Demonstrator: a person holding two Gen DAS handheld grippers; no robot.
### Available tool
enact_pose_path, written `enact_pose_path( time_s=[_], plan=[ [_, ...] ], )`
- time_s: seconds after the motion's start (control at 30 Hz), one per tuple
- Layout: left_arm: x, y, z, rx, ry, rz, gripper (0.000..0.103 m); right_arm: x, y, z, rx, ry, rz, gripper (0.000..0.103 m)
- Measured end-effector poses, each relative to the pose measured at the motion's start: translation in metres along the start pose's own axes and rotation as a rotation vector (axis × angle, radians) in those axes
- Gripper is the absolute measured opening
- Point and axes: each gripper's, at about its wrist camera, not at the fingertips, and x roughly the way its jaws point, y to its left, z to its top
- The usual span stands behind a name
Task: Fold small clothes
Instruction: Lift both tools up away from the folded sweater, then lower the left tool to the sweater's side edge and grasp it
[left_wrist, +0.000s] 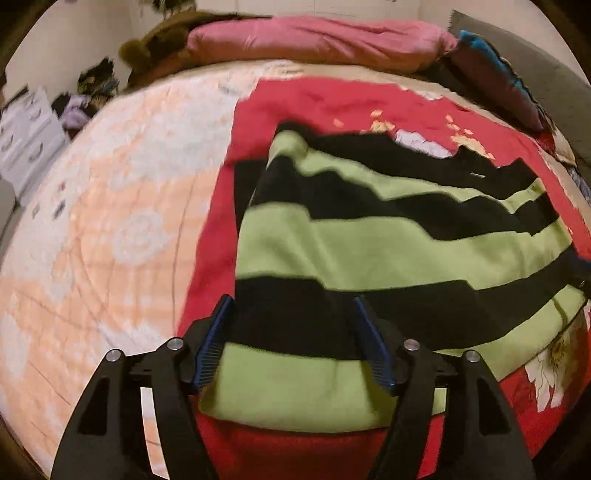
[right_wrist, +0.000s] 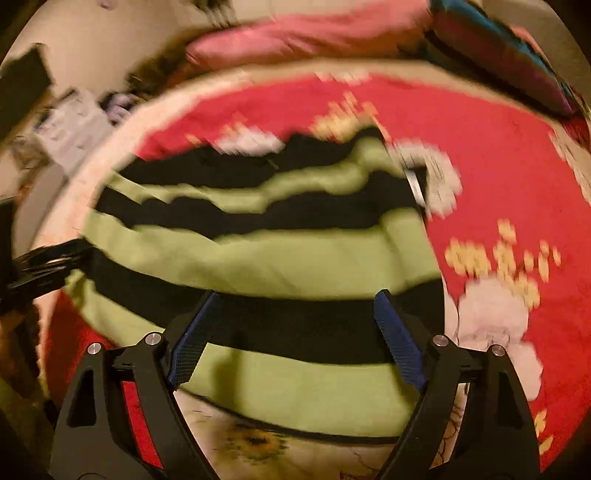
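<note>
Nearest the cameras: two black grippers with blue pads, both over the striped garment.
Left gripper (left_wrist: 291, 339): jaws apart, pads clear of the cloth; it hangs above the garment's near left part, over a black stripe and the green band nearest the hem.
Right gripper (right_wrist: 295, 332): jaws wide apart, holding nothing; it hangs above the garment's near right part, over a black stripe.
Striped garment (left_wrist: 388, 251): green and black bands, spread fairly flat with wavy folds toward its far edge; it lies on the red blanket.
Red blanket (left_wrist: 303, 107): flowered in white and yellow, under the garment and showing on every side of it.
Peach bedcover (left_wrist: 110, 206): left of the garment, beside the red blanket's edge.
Pink pillow (left_wrist: 314, 37): beyond the garment, along the far end of the bed.
Dark cushion (left_wrist: 495, 77): beyond the garment to the right, with a blue patch.
White drawers (left_wrist: 26, 133): far left of the garment, off the bed, blurred.
</note>
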Motion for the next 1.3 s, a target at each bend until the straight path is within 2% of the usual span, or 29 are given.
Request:
enact_pose_path(
  time_s=[0.07, 0.17, 0.3, 0.43, 0.63, 0.8, 1.13, 1.3],
  plan=[
    [-0.001, 0.005, -0.001, -0.032, -0.001, -0.015, 0.068, 0.007, -0.008, -0.004, 0.041, 0.02, 0.007, 0.078],
    [-0.005, 0.006, -0.002, -0.027, 0.001, -0.005, 0.07, 0.003, -0.002, -0.005, -0.004, 0.01, -0.016, 0.078],
    [-0.018, 0.005, -0.002, -0.034, -0.013, -0.01, 0.077, -0.021, -0.002, -0.004, 0.033, -0.046, 0.044, 0.082],
    [-0.028, 0.004, 0.002, -0.033, -0.033, -0.005, 0.084, -0.043, -0.001, -0.002, 0.029, -0.107, 0.037, 0.092],
    [-0.046, 0.006, 0.004, -0.048, -0.059, -0.003, 0.094, -0.066, 0.002, 0.002, 0.038, -0.164, 0.036, 0.094],
    [-0.062, 0.011, 0.006, -0.06, -0.093, 0.018, 0.096, -0.078, 0.015, 0.002, 0.0, -0.196, 0.029, 0.094],
    [-0.071, 0.028, 0.006, -0.094, -0.11, 0.027, 0.098, -0.083, 0.077, -0.007, -0.136, -0.192, 0.081, 0.094],
    [-0.062, 0.047, 0.008, -0.142, -0.09, -0.012, 0.098, -0.07, 0.119, -0.018, -0.248, -0.175, 0.086, 0.094]
  ],
)
